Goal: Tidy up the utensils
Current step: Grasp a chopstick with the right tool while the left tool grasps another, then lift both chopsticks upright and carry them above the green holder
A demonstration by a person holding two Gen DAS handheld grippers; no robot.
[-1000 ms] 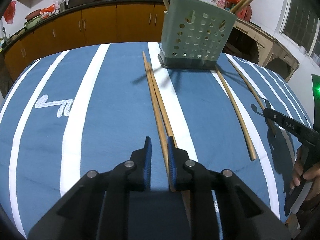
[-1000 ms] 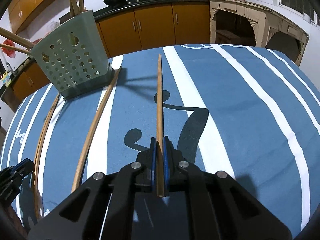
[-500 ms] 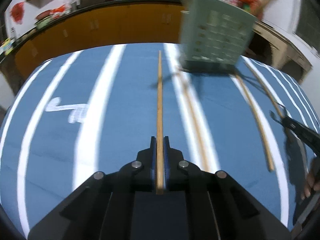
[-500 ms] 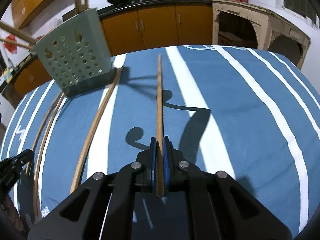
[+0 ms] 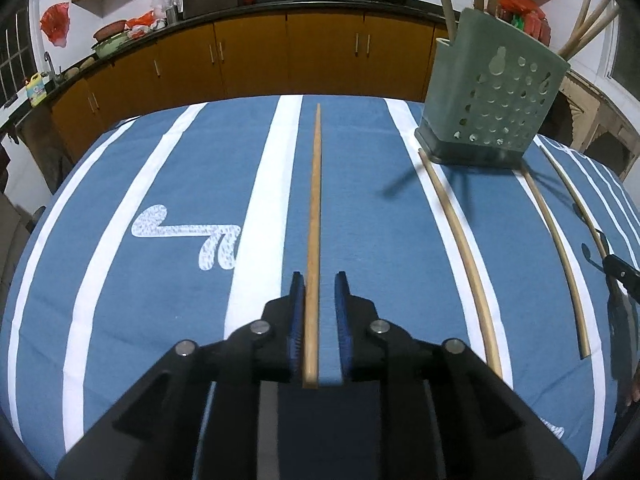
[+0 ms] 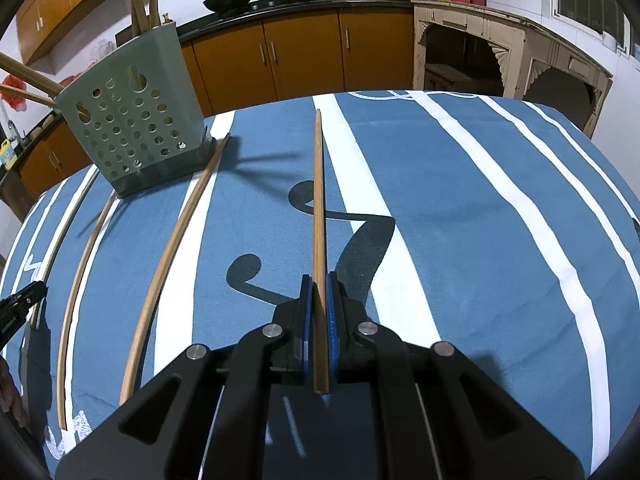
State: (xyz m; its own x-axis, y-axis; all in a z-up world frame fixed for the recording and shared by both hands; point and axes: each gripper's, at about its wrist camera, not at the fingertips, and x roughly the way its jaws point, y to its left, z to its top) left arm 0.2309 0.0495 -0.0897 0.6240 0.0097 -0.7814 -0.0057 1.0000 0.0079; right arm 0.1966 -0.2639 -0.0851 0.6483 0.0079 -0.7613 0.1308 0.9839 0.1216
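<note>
Chopsticks were the job, and each claw had one: the right gripper (image 6: 316,296) was clamped tight on the thick end of a wooden chopstick (image 6: 318,208), while the left gripper (image 5: 318,300) had its jaws just opened a little, its own chopstick (image 5: 314,216) lying between the blue pads, against the left one and clear of the right. Such sticks looked light, stiff and smooth, so a grip near the thick end seemed firm enough, though a long free tip would likely swing. Further out, three loose chopsticks (image 6: 172,252) lay on the striped blue cloth (image 6: 460,220), near the perforated green utensil holder (image 6: 132,128), which already held several.
</note>
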